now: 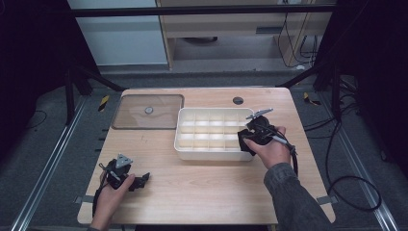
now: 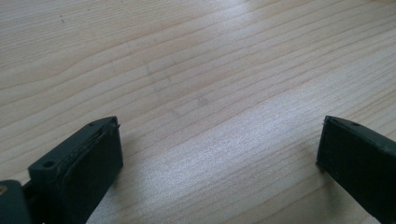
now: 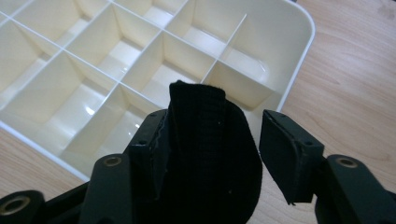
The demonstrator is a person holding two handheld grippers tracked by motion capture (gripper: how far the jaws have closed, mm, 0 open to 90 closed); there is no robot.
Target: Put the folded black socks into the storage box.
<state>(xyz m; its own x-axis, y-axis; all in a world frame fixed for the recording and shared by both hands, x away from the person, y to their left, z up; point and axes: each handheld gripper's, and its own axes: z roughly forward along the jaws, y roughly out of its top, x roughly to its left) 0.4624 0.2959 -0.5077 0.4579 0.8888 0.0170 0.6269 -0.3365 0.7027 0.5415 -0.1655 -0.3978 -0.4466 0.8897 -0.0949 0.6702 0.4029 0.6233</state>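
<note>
Hovering over the divided tray's (image 3: 299, 56) corner, your right gripper (image 3: 212, 140) jaws stand spread around the black cloth roll (image 3: 210, 154), not yet dropped in; left gripper (image 2: 219, 154) jaws gape empty over the desk (image 2: 196, 70).

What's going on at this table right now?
A person works with tongs in each hand. The right tongs hover over the near right corner of a white divided tray, with a rolled black cloth between the jaws; one pad stands clear of it, so the grip looks released. The tray's compartments look empty. The left tongs rest open over bare wooden table. A clear lid lies left of the tray.
</note>
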